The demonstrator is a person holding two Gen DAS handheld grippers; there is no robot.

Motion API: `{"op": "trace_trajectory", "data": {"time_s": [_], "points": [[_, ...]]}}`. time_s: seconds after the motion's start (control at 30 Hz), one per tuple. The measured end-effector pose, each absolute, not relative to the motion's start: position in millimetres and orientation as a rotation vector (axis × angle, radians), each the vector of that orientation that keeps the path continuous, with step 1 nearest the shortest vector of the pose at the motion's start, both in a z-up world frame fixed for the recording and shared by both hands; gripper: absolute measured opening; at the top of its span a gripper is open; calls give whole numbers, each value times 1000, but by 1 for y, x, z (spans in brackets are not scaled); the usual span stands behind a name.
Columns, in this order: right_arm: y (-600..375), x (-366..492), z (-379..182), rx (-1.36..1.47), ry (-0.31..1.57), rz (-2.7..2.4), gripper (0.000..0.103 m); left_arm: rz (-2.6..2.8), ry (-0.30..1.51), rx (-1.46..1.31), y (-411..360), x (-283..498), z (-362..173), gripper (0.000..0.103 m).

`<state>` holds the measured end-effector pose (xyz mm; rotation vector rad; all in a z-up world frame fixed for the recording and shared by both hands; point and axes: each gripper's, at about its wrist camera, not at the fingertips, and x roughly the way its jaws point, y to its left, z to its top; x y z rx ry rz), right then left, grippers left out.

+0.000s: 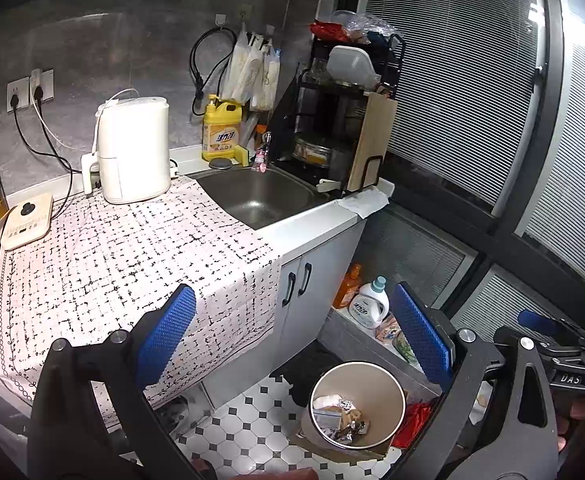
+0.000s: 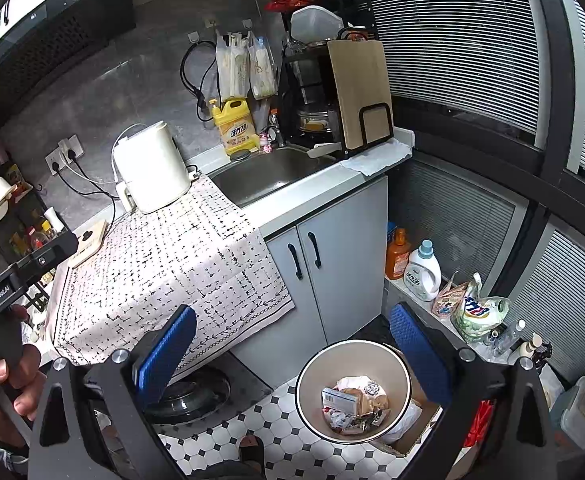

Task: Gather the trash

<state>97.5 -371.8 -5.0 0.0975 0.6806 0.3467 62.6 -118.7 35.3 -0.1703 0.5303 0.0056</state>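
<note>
A round beige trash bin (image 1: 388, 384) (image 2: 316, 372) stands on the tiled floor beside the counter. Inside lie several pieces of trash (image 1: 340, 416) (image 2: 352, 404): crumpled paper, foil, wrappers and a small box. My left gripper (image 1: 296, 340) is open and empty, held above the bin and the counter's edge. My right gripper (image 2: 292, 352) is open and empty, also above the bin. The right gripper's body (image 1: 552, 356) shows at the right edge of the left wrist view.
A patterned cloth (image 1: 112, 264) (image 2: 164, 260) covers the counter. A white appliance (image 1: 132, 148), a yellow detergent bottle (image 1: 221, 128), a sink (image 1: 260, 196) and a dish rack (image 1: 344, 120) stand behind. Bottles (image 2: 424, 270) and bags (image 2: 476, 312) line the window ledge. A cardboard box (image 2: 416, 432) sits by the bin.
</note>
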Motion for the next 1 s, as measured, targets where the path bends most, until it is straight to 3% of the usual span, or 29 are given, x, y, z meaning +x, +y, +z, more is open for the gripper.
{"op": "trace_trajectory", "data": {"time_s": [1.0], "points": [[-377,98,-8,97,677,324,95,-19,534,-157,-120,70,34,97]]}}
